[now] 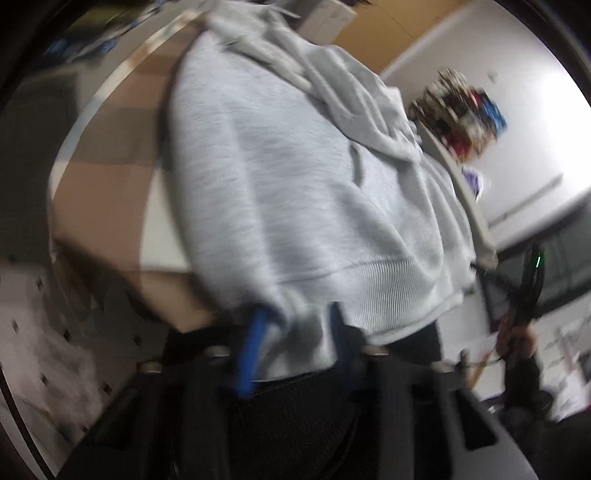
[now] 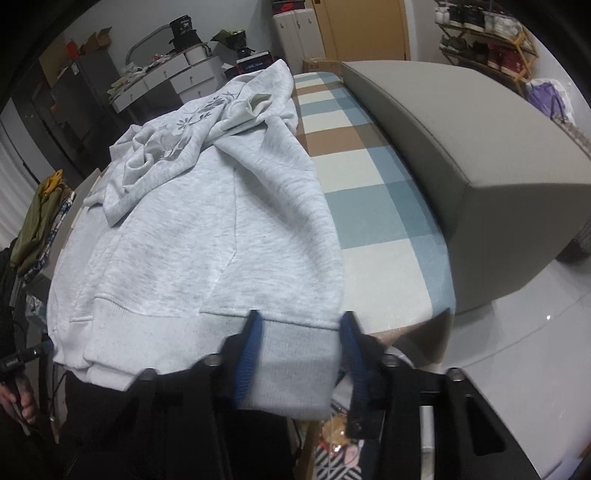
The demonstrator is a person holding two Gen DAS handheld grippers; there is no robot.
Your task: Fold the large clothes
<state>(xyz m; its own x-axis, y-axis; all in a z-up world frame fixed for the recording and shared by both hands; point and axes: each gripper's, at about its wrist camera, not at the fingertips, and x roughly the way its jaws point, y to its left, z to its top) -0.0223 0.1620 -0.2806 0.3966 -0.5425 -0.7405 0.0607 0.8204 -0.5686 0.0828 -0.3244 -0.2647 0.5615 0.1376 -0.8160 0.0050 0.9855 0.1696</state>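
Grey hoodie (image 2: pixel 207 229) with a floral print lies on the checked mattress (image 2: pixel 373 206), hem at its near edge; no writing is legible. Left gripper (image 1: pixel 295 332) pinches bunched hem; right gripper (image 2: pixel 301 332) stands spread around the ribbed hem's corner.

Both cameras sit low at the near edge of the checked bed (image 2: pixel 373 173), very near the grey hoodie (image 2: pixel 207 236) hem. The left one looks tilted and blurred; the right one looks level, forward over the bed. Both views share the hoodie (image 1: pixel 280 192) and the shoe shelf (image 2: pixel 484 33).
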